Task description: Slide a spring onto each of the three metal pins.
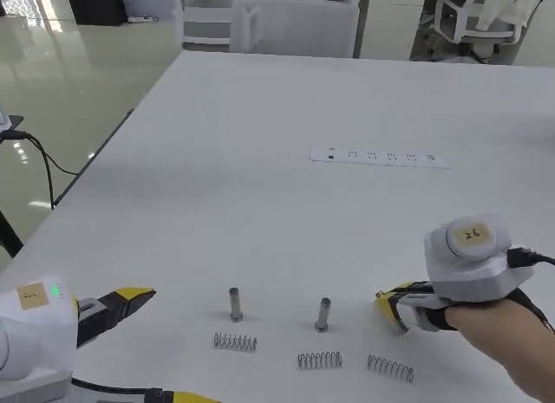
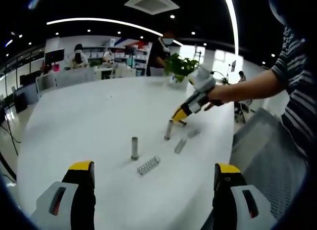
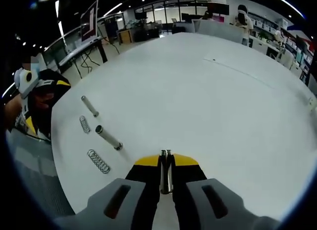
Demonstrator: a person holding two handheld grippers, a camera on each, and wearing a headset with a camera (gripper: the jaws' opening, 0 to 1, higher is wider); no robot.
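Two metal pins stand upright near the table's front edge, one on the left (image 1: pixel 234 303) and one in the middle (image 1: pixel 323 315). Three springs lie just in front of them: left (image 1: pixel 235 342), middle (image 1: pixel 320 360), right (image 1: pixel 390 368). My right gripper (image 3: pixel 166 158) is shut on a third metal pin (image 3: pixel 166 173), low over the table just right of the middle pin (image 1: pixel 390 309). My left gripper (image 2: pixel 154 168) is open wide with nothing in it, at the front left (image 1: pixel 160 347), and faces the pins (image 2: pixel 134 148) and the nearest spring (image 2: pixel 148 165).
A white power strip (image 1: pixel 379 157) lies flat further back on the white table (image 1: pixel 260 160). The table's left edge drops to a shiny floor with a black cable (image 1: pixel 43 156). Office chairs stand beyond the far edge.
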